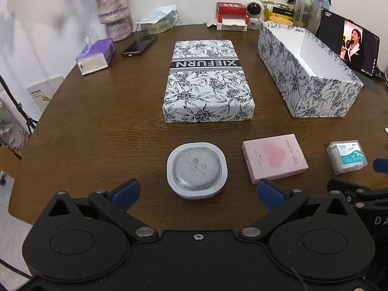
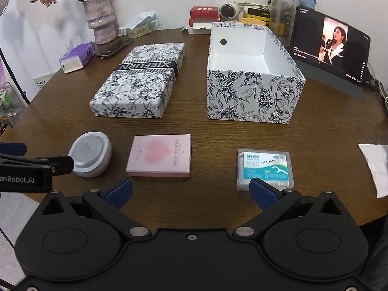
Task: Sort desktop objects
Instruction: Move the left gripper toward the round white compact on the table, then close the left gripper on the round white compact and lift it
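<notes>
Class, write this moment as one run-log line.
left gripper: open, empty | right gripper: open, empty | white case, pink box, floss box: on table | floral box: open, empty

Ahead of the fingers (image 1: 126,194), the grained wood counter (image 1: 109,126) looks matt, bearing a printed cardboard box (image 2: 252,94) and a glossy clear-plastic floss case (image 2: 265,167).

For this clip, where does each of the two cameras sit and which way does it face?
Left wrist view: sits on the left gripper, low over the near edge of the brown wooden table, facing the rounded white case with a clear lid; own open fingers show, plus part of the right gripper.
Right wrist view: sits on the right gripper, facing the open floral-print box; the left gripper shows at left.
Shared: case, pink heart-printed box, clear floss-pick box, floral lid.
</notes>
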The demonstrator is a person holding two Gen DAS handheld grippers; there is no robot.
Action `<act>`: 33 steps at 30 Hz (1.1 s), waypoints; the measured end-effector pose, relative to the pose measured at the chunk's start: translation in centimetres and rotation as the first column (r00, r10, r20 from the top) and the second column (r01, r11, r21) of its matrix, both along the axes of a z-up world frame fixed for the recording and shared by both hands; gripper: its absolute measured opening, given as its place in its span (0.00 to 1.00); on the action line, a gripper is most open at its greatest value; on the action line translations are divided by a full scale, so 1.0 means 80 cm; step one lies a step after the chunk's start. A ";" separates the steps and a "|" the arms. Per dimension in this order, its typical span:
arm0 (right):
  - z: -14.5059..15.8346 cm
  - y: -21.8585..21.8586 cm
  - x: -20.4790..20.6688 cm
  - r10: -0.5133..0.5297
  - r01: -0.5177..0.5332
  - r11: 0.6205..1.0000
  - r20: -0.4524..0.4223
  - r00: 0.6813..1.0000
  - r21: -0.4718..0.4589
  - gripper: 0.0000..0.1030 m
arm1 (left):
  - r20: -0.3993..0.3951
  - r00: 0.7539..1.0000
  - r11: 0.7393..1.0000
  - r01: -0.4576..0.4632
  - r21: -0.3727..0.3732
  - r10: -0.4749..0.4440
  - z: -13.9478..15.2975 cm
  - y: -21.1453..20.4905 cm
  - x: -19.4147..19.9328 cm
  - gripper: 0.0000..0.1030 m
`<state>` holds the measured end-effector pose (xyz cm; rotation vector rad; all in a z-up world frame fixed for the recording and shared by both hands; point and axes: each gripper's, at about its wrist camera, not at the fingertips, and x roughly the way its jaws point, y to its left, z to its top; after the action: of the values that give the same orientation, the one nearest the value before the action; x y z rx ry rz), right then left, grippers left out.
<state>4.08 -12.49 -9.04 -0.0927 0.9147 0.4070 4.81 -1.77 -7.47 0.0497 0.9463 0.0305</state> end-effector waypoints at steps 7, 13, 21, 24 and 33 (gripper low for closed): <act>-0.019 0.000 0.023 0.024 -0.023 0.999 0.023 0.999 -0.031 1.00 | -0.022 1.000 1.000 0.000 -0.001 0.000 -0.021 -0.007 0.023 1.00; -0.032 -0.001 0.036 0.043 -0.042 0.998 0.025 0.999 -0.037 1.00 | -0.038 0.999 1.000 -0.014 0.001 0.014 -0.035 -0.009 0.043 1.00; -0.042 -0.004 0.047 0.073 -0.073 0.997 0.015 0.997 -0.037 1.00 | -0.055 0.997 0.999 -0.047 0.007 0.047 -0.049 -0.009 0.067 1.00; -0.046 -0.007 0.051 0.085 -0.085 0.996 0.006 0.996 -0.026 1.00 | -0.057 0.996 0.998 -0.062 0.006 0.062 -0.053 -0.007 0.074 1.00; -0.054 -0.009 0.057 0.122 -0.122 0.992 -0.012 0.992 -0.021 1.00 | -0.092 0.993 0.996 -0.063 0.065 0.069 -0.071 -0.014 0.093 1.00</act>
<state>8.65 -13.20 -13.33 -0.1674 0.9264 0.5115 12.25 -2.89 -13.17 0.0779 1.0414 0.1202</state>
